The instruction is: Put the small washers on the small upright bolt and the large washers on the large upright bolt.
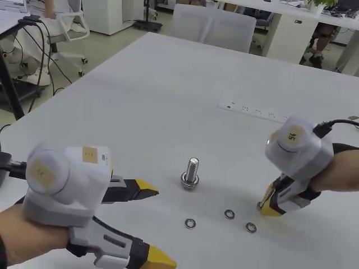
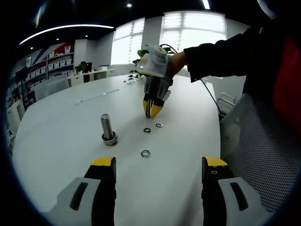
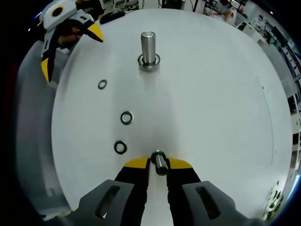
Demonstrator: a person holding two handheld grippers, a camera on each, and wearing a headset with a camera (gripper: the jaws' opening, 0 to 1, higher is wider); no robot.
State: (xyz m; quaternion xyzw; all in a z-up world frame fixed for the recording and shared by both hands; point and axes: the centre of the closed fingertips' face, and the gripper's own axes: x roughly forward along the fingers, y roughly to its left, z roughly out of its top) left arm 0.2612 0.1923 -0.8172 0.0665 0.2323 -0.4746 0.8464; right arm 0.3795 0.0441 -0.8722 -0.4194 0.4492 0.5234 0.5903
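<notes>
The right gripper (image 3: 158, 165) is clamped on the small bolt (image 3: 158, 160), its jaws pinching it from both sides. The bolt's lower end is down by the table (image 3: 211, 94); whether it touches I cannot tell. Just beside those jaws lies the nearest washer (image 3: 120, 147), the middle washer (image 3: 126, 117) a little past it, and the far washer (image 3: 102, 84) further on, all flat and apart from each other. Beyond them the large bolt (image 3: 148, 47) stands upright, well apart from the small bolt, with a ring (image 3: 148, 60) around its base. The left gripper (image 2: 159, 162) hovers with jaws wide apart, holding nothing, facing the large bolt and washers from the opposite side. A power strip (image 1: 252, 110) lies further up the table.
</notes>
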